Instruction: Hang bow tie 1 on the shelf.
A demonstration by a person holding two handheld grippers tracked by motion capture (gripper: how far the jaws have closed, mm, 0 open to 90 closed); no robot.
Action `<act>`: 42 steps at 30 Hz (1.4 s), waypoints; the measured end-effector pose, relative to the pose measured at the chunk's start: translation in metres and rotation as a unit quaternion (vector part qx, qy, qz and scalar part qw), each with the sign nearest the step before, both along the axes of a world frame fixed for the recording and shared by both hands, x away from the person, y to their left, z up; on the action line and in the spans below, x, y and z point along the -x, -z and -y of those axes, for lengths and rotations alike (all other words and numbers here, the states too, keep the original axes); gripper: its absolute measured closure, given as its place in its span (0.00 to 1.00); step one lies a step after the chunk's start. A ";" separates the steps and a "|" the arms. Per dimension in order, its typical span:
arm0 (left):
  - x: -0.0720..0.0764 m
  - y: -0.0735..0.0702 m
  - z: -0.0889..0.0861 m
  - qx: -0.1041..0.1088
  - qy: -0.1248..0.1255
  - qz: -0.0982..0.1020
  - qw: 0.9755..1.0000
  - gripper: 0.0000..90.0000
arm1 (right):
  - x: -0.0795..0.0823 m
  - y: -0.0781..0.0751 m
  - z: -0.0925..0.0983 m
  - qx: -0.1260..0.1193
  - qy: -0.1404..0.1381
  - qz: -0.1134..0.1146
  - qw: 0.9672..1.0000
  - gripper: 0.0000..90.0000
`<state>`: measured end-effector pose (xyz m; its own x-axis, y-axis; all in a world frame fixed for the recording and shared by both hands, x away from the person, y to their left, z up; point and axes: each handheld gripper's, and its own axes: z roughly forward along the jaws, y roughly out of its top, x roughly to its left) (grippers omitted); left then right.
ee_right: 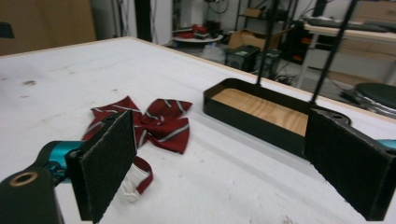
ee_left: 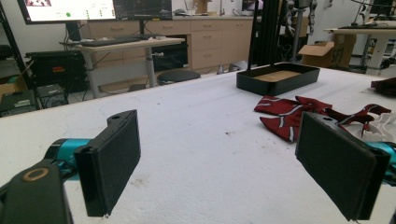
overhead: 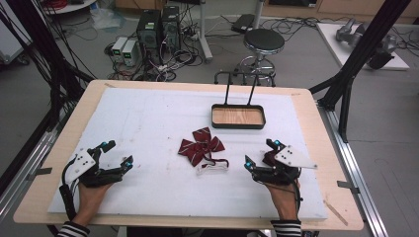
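Worktop: a wide white-covered worktop [overhead: 148, 118] with a pale wood border carried everything.
Tray: a black tray [overhead: 238, 117] with a wooden floor and a tall wire handle stood toward the far side, right of centre; it was empty.
Bow tie: a dark red bow tie [overhead: 201, 144] with thin pale stripes lay flat near the middle of the worktop, just in front of the tray and apart from it; its strap and a white clasp trailed toward the person.
Left tool: the left tool [overhead: 117, 154] rested low at the near left, well apart from the bow tie, its jaws spread wide with nothing between them.
Right tool: the right tool [overhead: 260, 153] sat at the near right, nearer the bow tie, jaws likewise wide apart and empty.
Small item: something dark red lay beside the right tool; too little showed to tell what.
Step in hand: judged as the start, both tools waiting, nothing picked up.
Next move: probably the right tool had to reach left and forward, pinch the bow tie at its centre knot, then lift it clear toward the tray.
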<state>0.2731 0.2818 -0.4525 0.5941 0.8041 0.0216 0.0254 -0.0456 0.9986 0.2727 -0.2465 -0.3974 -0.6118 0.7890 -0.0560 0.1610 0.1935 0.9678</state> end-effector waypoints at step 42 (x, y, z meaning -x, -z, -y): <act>0.000 0.000 0.000 -0.001 0.000 -0.002 1.000 0.16 | -0.097 -0.025 -0.110 0.190 -0.171 -0.129 0.958 0.10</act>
<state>0.2736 0.2819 -0.4525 0.5939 0.8042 0.0209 0.0285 -0.0470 0.9985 0.3697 -0.1366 -0.3728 -0.8634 0.4920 -0.1119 0.2488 0.6081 0.7539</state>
